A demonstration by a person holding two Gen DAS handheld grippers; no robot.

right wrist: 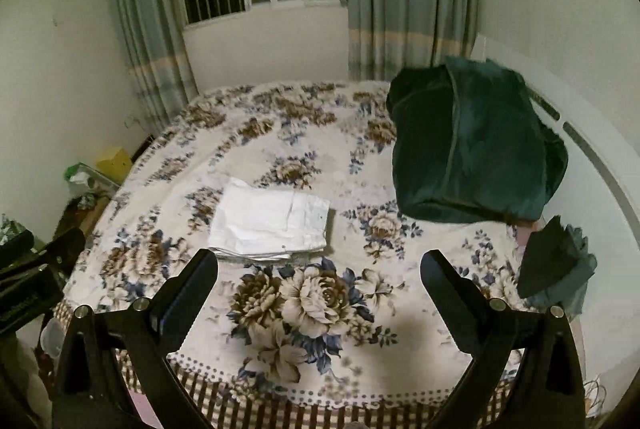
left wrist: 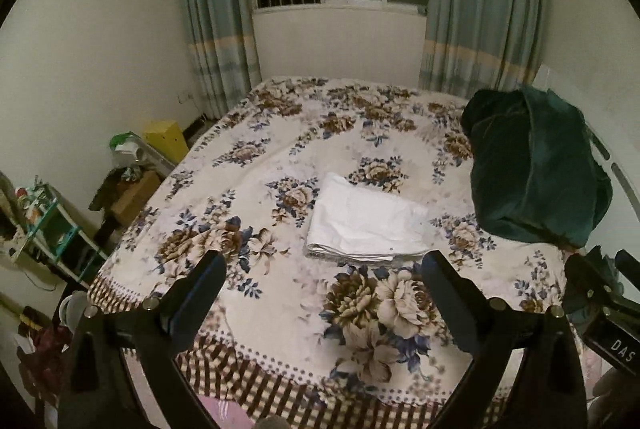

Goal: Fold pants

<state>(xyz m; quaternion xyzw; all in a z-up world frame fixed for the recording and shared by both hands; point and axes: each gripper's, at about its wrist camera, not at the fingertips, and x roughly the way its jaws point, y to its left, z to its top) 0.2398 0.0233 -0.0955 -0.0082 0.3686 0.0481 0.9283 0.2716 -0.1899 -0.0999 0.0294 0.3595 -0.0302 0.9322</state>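
White pants (left wrist: 366,219) lie folded into a flat rectangle in the middle of the floral bedspread (left wrist: 304,133); they also show in the right wrist view (right wrist: 270,221). My left gripper (left wrist: 324,269) is open and empty, held above the near part of the bed, short of the pants. My right gripper (right wrist: 320,267) is open and empty, just near and to the right of the pants. The right gripper shows at the right edge of the left wrist view (left wrist: 600,293), and the left gripper at the left edge of the right wrist view (right wrist: 40,261).
A dark green bundle of fabric (right wrist: 472,145) sits at the bed's right side by the white headboard (right wrist: 580,133). A smaller dark cloth (right wrist: 556,269) lies near the right edge. Clutter, a yellow box (left wrist: 166,137) and shelves (left wrist: 48,225) stand left of the bed. Curtains and a window are behind.
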